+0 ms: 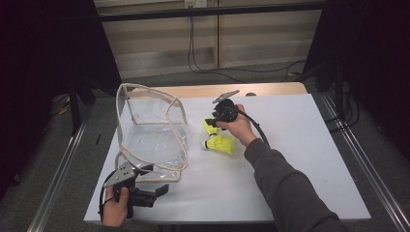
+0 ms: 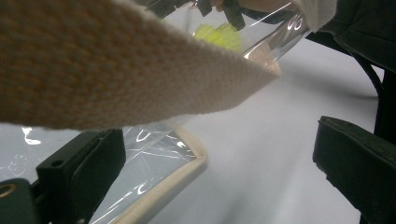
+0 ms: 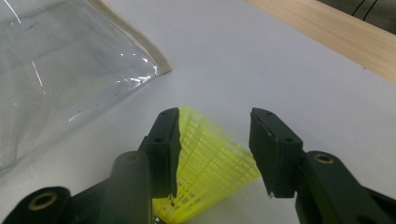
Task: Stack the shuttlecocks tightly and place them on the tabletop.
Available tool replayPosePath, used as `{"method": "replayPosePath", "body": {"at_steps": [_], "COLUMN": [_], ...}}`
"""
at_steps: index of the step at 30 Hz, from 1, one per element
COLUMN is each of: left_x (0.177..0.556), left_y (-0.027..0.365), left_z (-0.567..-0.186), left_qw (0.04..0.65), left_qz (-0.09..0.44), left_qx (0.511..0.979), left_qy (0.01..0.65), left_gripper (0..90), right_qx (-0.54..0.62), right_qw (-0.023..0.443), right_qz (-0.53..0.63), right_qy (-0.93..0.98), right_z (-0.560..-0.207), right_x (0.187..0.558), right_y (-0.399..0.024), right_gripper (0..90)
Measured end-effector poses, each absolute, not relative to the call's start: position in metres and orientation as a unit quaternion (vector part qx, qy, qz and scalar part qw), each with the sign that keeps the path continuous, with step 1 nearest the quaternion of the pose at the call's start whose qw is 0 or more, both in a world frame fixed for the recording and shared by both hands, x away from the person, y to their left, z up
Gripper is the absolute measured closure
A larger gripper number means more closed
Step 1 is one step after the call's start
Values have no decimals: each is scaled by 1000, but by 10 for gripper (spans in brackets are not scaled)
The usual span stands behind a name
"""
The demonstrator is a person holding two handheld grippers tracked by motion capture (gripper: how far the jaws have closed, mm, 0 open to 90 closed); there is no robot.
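Two yellow shuttlecocks lie on the white table (image 1: 300, 159) just right of one clear bag (image 1: 150, 130). The far shuttlecock (image 3: 210, 163) sits between the spread jaws of the right gripper (image 3: 215, 149), which straddle its skirt without clamping, probably lined up for a pick. The near shuttlecock (image 1: 221, 143) lies free beside the hand. The left gripper (image 1: 145, 191) hovers at the bag's near edge, jaws apart, with the bag's cloth-trimmed rim (image 2: 116, 70) arching over them, likely to hold the mouth open.
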State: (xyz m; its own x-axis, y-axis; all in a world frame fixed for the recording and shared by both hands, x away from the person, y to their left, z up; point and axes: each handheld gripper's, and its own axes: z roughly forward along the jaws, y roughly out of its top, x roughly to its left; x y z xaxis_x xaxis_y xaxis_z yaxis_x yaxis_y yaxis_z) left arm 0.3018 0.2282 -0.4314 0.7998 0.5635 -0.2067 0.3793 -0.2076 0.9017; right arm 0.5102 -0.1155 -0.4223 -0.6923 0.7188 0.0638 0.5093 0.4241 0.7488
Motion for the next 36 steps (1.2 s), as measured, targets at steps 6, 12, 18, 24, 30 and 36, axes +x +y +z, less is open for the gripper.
{"method": "replayPosePath", "body": {"at_steps": [6, 12, 18, 24, 30, 36], "left_x": [302, 302, 302, 302, 302, 302], "left_y": [228, 228, 228, 228, 227, 227], "left_z": [-432, -431, -431, -431, -432, -431], "left_qw": [551, 550, 550, 550, 551, 550], "left_qz": [84, 86, 85, 85, 85, 88], "left_qx": [773, 773, 772, 771, 771, 771], "left_qy": [304, 305, 307, 308, 307, 307], "left_gripper": [26, 26, 26, 26, 24, 23], "right_qx": [373, 379, 386, 403, 411, 416], "right_qw": [133, 125, 124, 131, 140, 143], "right_qz": [386, 390, 401, 411, 415, 421], "right_qy": [833, 830, 821, 808, 799, 793], "right_z": [-422, -422, -421, -419, -418, -414], "right_x": [509, 506, 504, 502, 496, 490], "right_y": [-125, -134, -147, -162, -175, -187], "right_gripper": [637, 801, 874, 890, 892, 900]}}
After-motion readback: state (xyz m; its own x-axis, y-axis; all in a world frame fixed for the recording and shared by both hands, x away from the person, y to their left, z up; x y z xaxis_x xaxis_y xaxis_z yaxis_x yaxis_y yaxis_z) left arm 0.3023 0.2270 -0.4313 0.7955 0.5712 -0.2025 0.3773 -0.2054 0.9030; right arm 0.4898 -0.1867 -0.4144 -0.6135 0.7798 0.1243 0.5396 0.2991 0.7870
